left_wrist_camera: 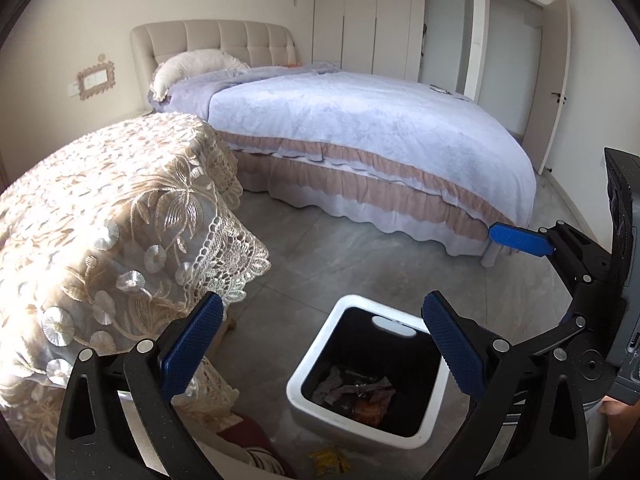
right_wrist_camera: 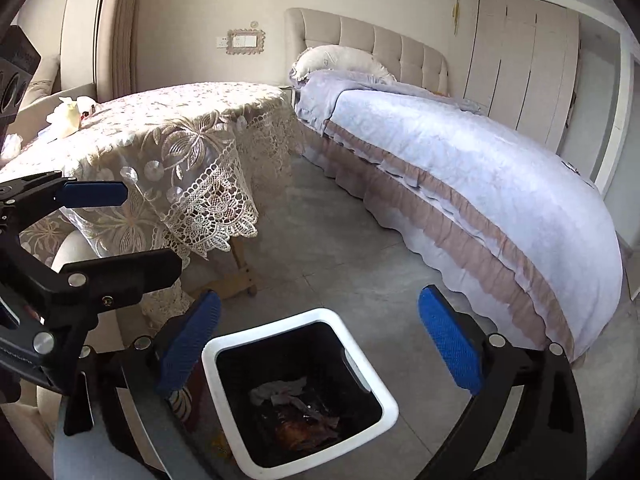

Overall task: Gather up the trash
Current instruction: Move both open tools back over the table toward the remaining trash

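Both the right claw (right_wrist_camera: 320, 344) and the left claw (left_wrist_camera: 320, 344) hang wide and empty over the trash bin (right_wrist_camera: 256, 432) on the floor, so next should come the crumpled tissue (right_wrist_camera: 70, 114) on the worktop (right_wrist_camera: 168, 120).

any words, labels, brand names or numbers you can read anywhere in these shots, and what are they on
No text can be read in either view.
White bin: no label shows on its rim or walls.
Wrappers in the bin: any print is too dark and crumpled to read.
Yellow scrap on the floor: too blurred to read.
Wall switch plate: too small to tell.
Dark device at the left edge of the right wrist view: markings illegible.
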`<state>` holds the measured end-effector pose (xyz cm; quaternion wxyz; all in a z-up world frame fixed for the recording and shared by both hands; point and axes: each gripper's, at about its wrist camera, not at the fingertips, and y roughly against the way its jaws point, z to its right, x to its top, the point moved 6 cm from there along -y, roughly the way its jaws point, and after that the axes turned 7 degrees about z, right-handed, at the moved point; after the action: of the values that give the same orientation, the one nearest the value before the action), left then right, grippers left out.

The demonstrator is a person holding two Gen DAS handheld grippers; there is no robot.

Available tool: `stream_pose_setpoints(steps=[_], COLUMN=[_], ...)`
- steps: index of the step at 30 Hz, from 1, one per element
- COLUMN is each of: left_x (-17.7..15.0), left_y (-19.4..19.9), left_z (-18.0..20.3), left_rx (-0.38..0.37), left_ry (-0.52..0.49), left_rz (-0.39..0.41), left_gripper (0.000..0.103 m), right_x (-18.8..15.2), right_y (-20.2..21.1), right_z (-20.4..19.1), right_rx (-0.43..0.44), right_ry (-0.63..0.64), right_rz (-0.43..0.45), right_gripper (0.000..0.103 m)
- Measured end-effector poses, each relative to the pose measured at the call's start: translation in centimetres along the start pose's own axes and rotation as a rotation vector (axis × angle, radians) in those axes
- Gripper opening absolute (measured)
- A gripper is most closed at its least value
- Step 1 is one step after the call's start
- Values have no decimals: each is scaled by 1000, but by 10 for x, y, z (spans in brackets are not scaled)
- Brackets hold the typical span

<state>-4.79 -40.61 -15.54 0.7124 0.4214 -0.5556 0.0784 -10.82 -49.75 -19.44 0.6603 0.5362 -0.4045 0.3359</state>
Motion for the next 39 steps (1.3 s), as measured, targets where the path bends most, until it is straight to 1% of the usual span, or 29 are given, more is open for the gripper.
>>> stream_pose_setpoints(steps=[5,11,17,21,24,27,30,34,39], left_x=[17,37,42,40,37,31,22,8,-3], left_y=[25,65,102,123,140,159,179,202,230], left_z=[-24,-68,-118,-153,-183,-217,-254,-299,-346], left_rx=[69,217,352,454,534,598,666,776,911], left_ry=[8,-1,17,29,54,117,190,254,295], left_rz=[71,173,241,268,280,293,307,304,281], left_gripper=[98,98,98,98,98,98,98,98,98], right_x=[32,69,99,118,132,145,158,173,188], right_y=[2,-5,-12,-16,-21,-27,-30,-37,-52], right_z=[-21,-57,-102,-139,-171,-202,-233,-270,-313], right_rx=[44,120,194,264,343,372,421,495,540], right_ry=[3,38,101,135,152,180,209,214,233], right_rz=[87,149,193,210,211,214,221,215,203], right_gripper=[99,99,99,99,99,99,99,99,99])
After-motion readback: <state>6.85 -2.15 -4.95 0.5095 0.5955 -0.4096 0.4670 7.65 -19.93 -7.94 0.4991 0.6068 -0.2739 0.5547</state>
